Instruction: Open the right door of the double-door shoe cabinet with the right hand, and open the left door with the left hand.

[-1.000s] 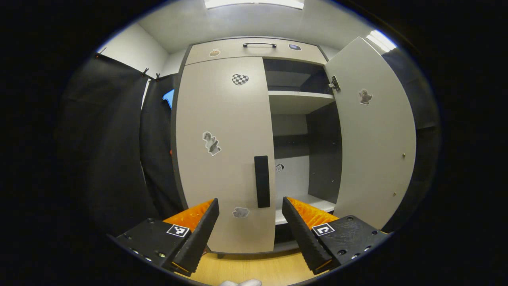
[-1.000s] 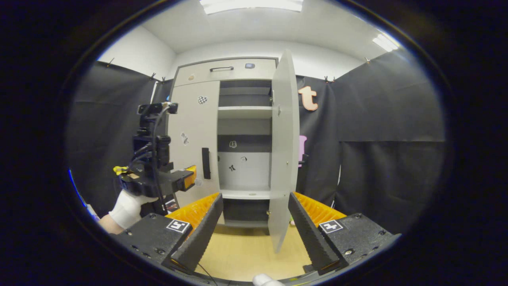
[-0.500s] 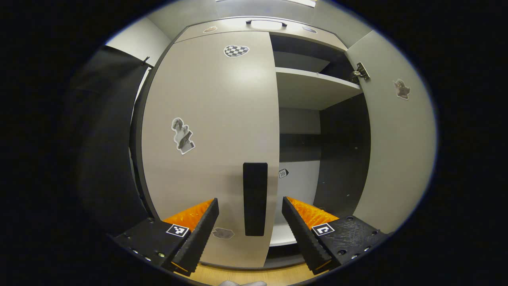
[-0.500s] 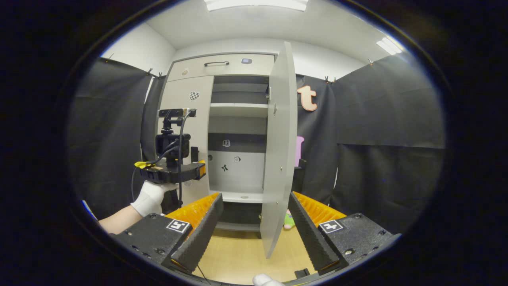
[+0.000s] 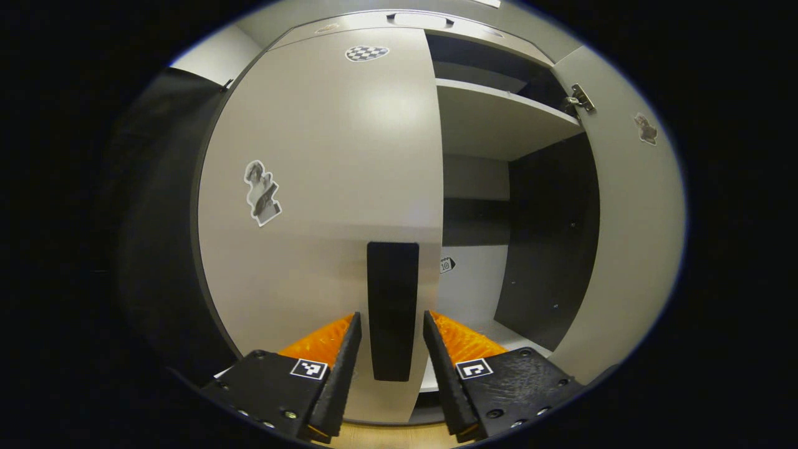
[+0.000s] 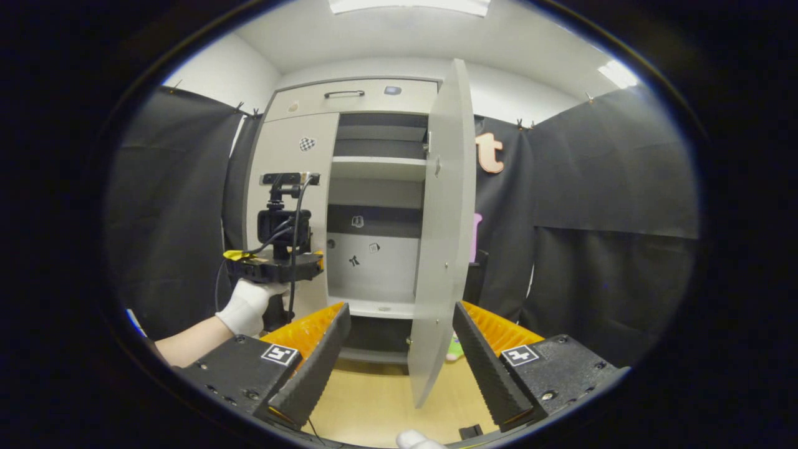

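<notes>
Closer now — left tool (image 5: 388, 349) straddles left door's handle (image 5: 391, 310).

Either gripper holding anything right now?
No. Left gripper straddles the left door's handle, jaws not closed on it. Right gripper is open, off the right door.

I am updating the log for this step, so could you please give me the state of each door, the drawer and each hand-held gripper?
Right door: swung wide open, edge toward the camera.
Left door: closed.
Left door handle: between the fingers of the left hand-held gripper, contact not clear.
Left hand-held gripper: narrowed around the handle, not visibly pressing.
Right hand-held gripper: open, holding nothing.
Top drawer: closed.
</notes>
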Tool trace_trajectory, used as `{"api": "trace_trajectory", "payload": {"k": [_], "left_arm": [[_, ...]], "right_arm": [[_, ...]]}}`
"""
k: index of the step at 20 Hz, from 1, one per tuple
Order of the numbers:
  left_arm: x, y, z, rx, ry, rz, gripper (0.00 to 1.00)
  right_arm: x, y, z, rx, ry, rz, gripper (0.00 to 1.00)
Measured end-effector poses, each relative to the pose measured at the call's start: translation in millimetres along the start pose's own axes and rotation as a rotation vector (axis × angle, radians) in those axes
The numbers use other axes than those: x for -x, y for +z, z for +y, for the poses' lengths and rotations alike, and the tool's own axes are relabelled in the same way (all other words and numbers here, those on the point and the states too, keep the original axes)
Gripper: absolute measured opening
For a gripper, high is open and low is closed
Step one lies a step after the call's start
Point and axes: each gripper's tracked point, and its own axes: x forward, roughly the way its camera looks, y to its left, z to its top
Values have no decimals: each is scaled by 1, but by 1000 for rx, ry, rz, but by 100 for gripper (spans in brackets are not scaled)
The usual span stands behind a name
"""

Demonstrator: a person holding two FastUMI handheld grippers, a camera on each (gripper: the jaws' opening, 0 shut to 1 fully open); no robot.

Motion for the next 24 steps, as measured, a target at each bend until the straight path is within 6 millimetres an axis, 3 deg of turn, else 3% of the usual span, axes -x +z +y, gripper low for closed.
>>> {"api": "trace_trajectory", "payload": {"k": [1,3,4,5,10,17,18,24], "left_arm": [[3,-2,-3,9,-14,7,47],[5,-2,-1,-3,-16,5,41],[-1,1,-1,-12,-12,-8,27],[0,-1,0,-18,-15,4,30],[4,-1,2,-46,-39,2,13],[21,0,3,-30,-85,-13,12],[24,0,3,-29,-90,-10,6],[41,-3,16,-26,-100,-17,6]], "right_arm": [[1,-1,-3,-1,-6,-2,100],[2,-2,-7,-6,-13,-2,100],[1,-3,-8,-8,-16,0,100],[1,-5,-8,-10,-14,5,100],[0,-8,0,-12,3,13,100],[4,-8,14,-5,31,10,100],[6,-8,16,-8,32,9,100],[21,-10,27,-13,46,3,100]]}}
